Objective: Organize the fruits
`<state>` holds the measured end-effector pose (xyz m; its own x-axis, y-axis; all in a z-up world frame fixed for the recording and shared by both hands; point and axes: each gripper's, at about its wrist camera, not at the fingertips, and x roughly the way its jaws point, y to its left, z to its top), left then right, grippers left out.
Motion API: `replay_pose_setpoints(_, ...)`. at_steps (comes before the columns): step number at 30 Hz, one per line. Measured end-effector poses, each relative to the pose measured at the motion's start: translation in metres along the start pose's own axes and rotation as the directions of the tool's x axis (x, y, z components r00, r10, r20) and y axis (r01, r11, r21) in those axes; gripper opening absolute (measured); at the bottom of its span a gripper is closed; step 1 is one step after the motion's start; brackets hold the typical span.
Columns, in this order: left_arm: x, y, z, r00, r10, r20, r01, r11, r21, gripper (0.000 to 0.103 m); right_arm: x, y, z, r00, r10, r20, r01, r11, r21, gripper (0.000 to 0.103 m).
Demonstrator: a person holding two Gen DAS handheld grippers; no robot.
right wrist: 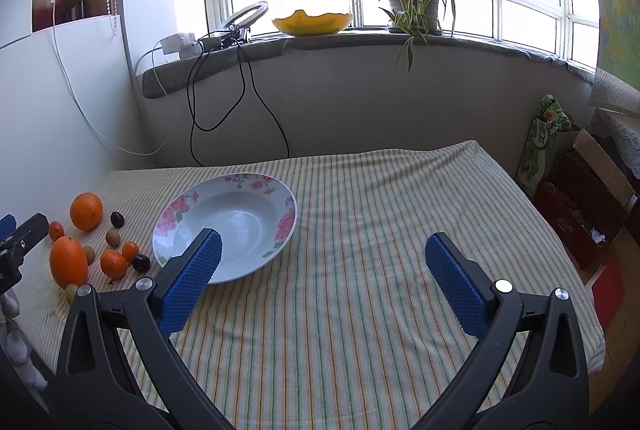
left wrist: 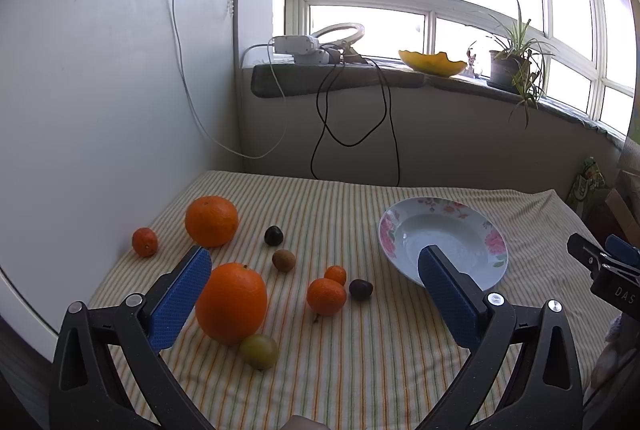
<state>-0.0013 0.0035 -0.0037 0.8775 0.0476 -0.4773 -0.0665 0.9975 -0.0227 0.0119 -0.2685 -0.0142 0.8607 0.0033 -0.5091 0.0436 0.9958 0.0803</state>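
**Both grippers poised, nothing picked yet**

The left gripper (left wrist: 316, 270) hangs spread wide and empty, the near orange (left wrist: 231, 302) just inside its left finger, small fruits between the jaws. The right gripper (right wrist: 324, 258) gapes too, holding nothing. The flowered plate (left wrist: 390, 230) lies bare by the left gripper's right finger. Looks like the opening step: next, center on the orange, lower, close.
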Motion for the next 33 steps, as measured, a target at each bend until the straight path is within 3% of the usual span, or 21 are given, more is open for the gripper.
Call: replay_pose_setpoints(33,-0.0002,-0.0008,-0.0002,1.0,-0.006,-0.003,0.006,1.0,0.005,0.103,0.0018,0.0039,0.0003,1.0,0.01,-0.012,-0.011,1.0,-0.01,0.103)
